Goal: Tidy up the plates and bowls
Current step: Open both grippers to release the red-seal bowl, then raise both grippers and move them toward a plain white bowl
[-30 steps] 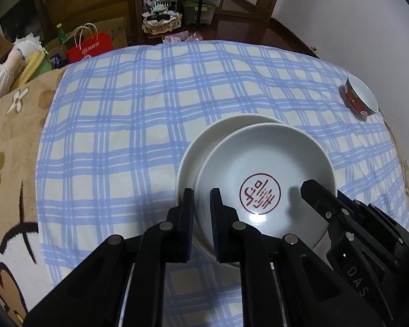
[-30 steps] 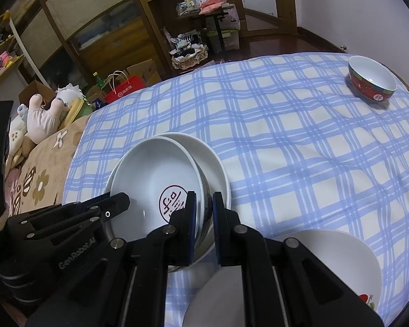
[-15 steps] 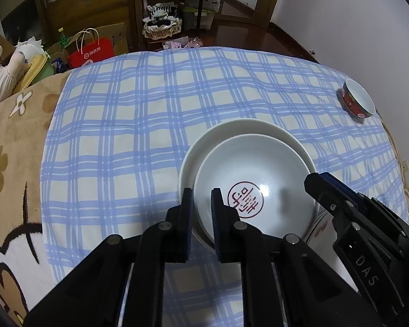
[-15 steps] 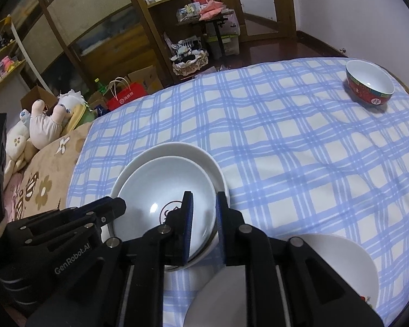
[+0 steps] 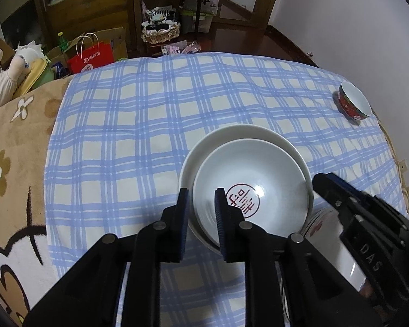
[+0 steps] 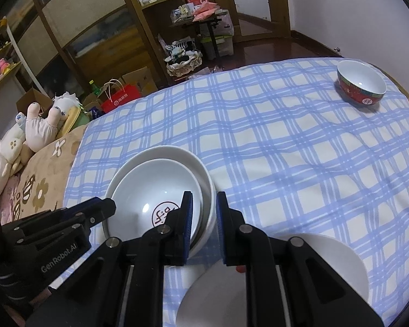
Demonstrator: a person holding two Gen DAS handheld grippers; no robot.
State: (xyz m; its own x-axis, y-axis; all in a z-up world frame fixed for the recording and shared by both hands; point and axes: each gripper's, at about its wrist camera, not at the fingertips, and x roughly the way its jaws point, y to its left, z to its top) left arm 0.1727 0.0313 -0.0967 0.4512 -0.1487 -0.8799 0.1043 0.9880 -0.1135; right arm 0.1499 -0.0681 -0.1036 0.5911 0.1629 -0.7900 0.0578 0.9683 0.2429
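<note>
A white bowl with a red seal mark [image 5: 259,179] [image 6: 155,188] sits nested inside a larger white bowl [image 5: 237,133] [image 6: 199,163] on the blue plaid cloth. My left gripper [image 5: 201,199] is open, its jaws parted astride the near left rims of both bowls. My right gripper [image 6: 203,203] is open, its jaws parted astride the right rims. A white plate [image 6: 327,261] lies under the right gripper at the front right. A red bowl with a white inside [image 5: 354,103] [image 6: 361,83] stands alone at the far right.
The blue plaid cloth [image 5: 150,125] [image 6: 286,147] covers the table, whose edge curves close behind the red bowl. A brown flowered blanket [image 5: 11,147] lies to the left, with plush toys [image 6: 41,128]. A red bag [image 5: 91,58] and cabinets stand beyond.
The marked bowl, held tilted above the larger bowl a second ago, has come down and now rests inside it. Both grippers have opened their jaws off its rim.
</note>
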